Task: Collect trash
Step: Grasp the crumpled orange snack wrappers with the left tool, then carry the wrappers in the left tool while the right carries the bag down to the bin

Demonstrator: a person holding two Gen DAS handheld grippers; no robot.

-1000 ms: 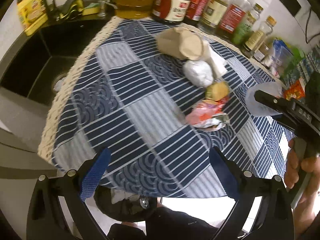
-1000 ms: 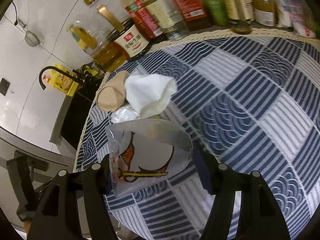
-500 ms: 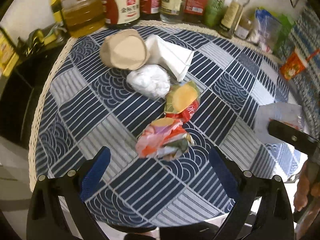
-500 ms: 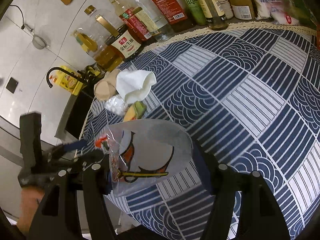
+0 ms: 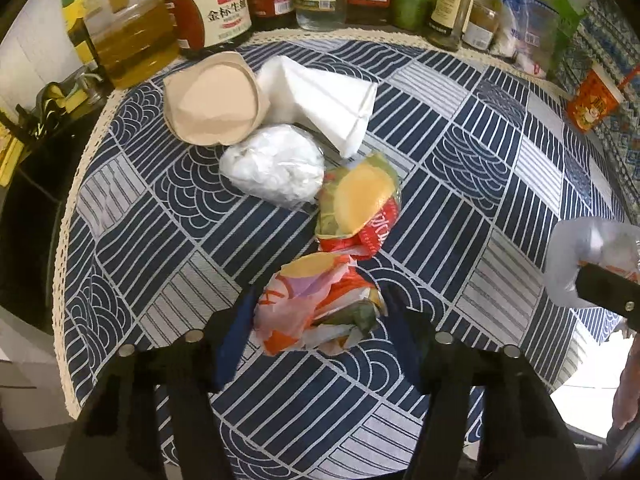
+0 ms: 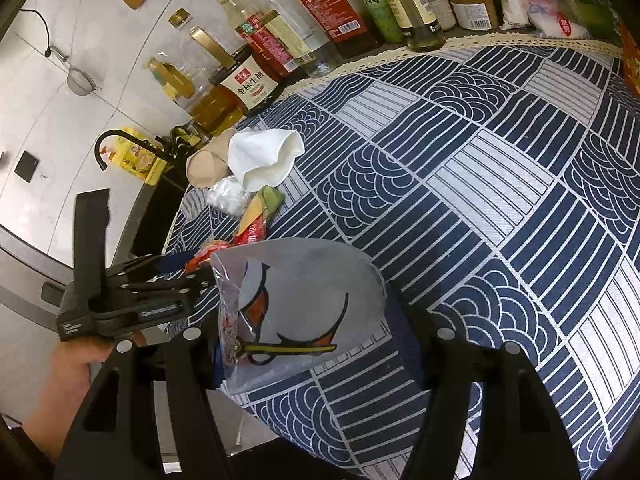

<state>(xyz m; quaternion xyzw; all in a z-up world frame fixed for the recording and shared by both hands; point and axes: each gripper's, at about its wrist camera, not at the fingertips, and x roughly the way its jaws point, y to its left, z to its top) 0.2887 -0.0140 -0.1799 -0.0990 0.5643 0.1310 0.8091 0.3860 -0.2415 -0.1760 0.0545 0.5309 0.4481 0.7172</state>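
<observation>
I judge the job barely begun: all 5 pieces of trash I can count lie on the surface (image 5: 500, 184), none in the bag yet as far as I can see.

My left gripper (image 5: 316, 312) has its fingers spread on either side of the crumpled colourful wrapper (image 5: 316, 304), close to it but not clamped. Just beyond that wrapper lies the yellow and red packet (image 5: 360, 204), then the ball of clear plastic (image 5: 276, 168), the brown paper cup (image 5: 214, 100) and the folded white paper (image 5: 320, 100), all bunched near each other toward the bottles (image 5: 228, 12).

My right gripper (image 6: 308, 320) holds the clear printed bag (image 6: 300, 304) at the near edge of the surface, just beside the pile. The bag sits between its fingers and hangs there, so I take it as pinched, though the contact itself is hidden behind the plastic.

Left to do: close on the wrapper, drop it in the bag, then repeat for the other 4.
</observation>
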